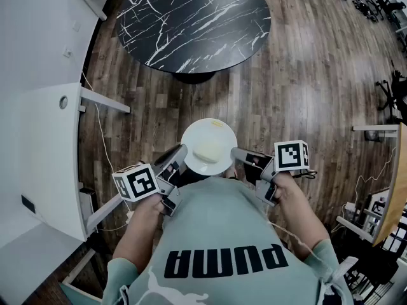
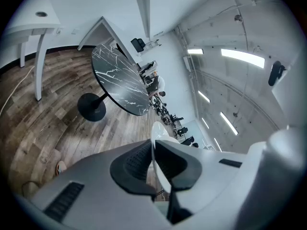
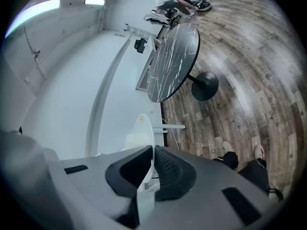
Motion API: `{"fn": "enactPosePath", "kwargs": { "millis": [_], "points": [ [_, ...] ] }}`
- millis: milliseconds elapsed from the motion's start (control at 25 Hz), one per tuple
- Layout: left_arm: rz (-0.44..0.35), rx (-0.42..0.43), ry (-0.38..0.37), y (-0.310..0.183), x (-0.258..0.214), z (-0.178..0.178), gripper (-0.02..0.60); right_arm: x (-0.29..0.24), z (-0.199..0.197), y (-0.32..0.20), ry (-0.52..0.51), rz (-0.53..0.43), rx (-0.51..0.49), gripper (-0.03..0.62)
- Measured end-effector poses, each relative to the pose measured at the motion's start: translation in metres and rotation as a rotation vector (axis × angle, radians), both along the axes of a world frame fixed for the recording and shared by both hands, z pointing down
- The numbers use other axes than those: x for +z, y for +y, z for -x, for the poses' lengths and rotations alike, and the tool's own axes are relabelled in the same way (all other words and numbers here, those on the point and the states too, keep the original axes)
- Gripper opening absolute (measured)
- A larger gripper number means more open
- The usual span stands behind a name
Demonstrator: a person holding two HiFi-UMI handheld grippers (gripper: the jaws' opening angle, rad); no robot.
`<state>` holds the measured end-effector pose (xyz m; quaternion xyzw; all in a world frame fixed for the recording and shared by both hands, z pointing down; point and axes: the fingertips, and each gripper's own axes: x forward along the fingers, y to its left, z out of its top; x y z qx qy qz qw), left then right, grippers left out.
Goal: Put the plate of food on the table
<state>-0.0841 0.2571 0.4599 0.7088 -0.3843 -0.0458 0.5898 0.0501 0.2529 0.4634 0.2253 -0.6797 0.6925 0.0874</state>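
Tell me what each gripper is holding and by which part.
Both hold the one white plate of food by its rim: the left gripper is clamped on the left edge, the right gripper on the right edge, opposite each other.

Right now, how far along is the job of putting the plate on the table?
Done: the left gripper and right gripper clamp the plate at opposite rims. In hand: it hangs over the floor, short of the table. Left: setting it down there.

White desk [image 1: 44, 145] sitting left on wood floor [image 1: 305, 88]; person [image 3: 170, 1] crouching far back near dark chairs [image 1: 372, 5].
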Motion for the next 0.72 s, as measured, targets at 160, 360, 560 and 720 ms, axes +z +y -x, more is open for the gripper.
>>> {"fn": "enactPosePath", "kwargs": {
  "millis": [160,360,560,720],
  "points": [
    [-0.006,0.013,0.007,-0.014,-0.009,0.021,0.029,-0.006,0.019,-0.012,0.022,-0.007,0.006,0.021],
    [-0.025,0.022,0.016,-0.036,-0.011,0.043,0.029,-0.011,0.043,-0.031,0.012,-0.012,0.026,0.021],
    [-0.046,0.001,0.024,-0.054,-0.017,0.056,0.029,-0.015,0.056,-0.050,0.029,-0.023,0.008,0.021],
    [-0.054,-0.025,0.007,-0.070,-0.015,0.063,0.029,-0.011,0.061,-0.068,0.032,-0.034,-0.034,0.021]
  ]
}}
